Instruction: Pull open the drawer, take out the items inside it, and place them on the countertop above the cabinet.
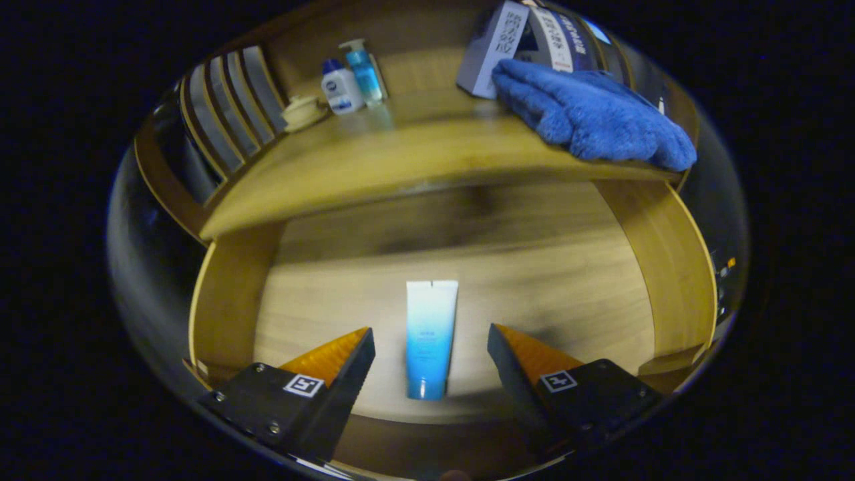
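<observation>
Drawer (674,267): was pulled open.
Tube (431,337): lay flat on the drawer floor, between the fingers, touching neither.
Fingers (431,341): were spread wide, gripping nothing.

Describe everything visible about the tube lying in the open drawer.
The tube is a squeeze tube, seemingly soft plastic, fading from white at its flat crimped end to blue at its cap end. It lies flat on the drawer floor, cap toward the gripper, crimp pointing deeper in. It sits between the open fingers; neither touches it. Nothing else lies against it.
</observation>
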{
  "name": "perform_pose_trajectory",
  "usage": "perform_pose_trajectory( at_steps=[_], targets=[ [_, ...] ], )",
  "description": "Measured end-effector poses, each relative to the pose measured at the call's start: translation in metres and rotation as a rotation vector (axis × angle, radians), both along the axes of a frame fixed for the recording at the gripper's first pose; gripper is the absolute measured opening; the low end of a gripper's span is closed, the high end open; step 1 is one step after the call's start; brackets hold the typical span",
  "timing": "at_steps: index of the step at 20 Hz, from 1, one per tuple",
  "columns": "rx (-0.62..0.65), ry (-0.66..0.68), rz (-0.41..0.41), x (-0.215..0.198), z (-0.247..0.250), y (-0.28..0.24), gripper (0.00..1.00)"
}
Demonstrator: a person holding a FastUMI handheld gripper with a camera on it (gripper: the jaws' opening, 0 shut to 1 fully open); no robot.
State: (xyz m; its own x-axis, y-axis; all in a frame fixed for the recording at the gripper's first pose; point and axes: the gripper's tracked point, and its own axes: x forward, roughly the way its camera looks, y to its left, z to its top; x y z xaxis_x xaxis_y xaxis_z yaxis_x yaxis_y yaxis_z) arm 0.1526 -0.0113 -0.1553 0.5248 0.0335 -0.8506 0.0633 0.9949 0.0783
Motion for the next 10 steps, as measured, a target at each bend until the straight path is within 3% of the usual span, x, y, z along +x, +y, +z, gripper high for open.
perform_pose_trajectory(
  at_steps=[3, 6, 7, 10],
  targets=[
    [0.084, 0.015, -0.04, 0.005, -0.002, 0.001, 0.97],
    [0.053, 0.119, -0.013, -0.006, -0.019, 0.006, 0.87],
    [0.031, 0.126, -0.009, -0.003, -0.022, 0.004, 0.78],
    [-0.026, 0.147, 0.001, -0.004, -0.024, 0.003, 0.72]
  ],
)
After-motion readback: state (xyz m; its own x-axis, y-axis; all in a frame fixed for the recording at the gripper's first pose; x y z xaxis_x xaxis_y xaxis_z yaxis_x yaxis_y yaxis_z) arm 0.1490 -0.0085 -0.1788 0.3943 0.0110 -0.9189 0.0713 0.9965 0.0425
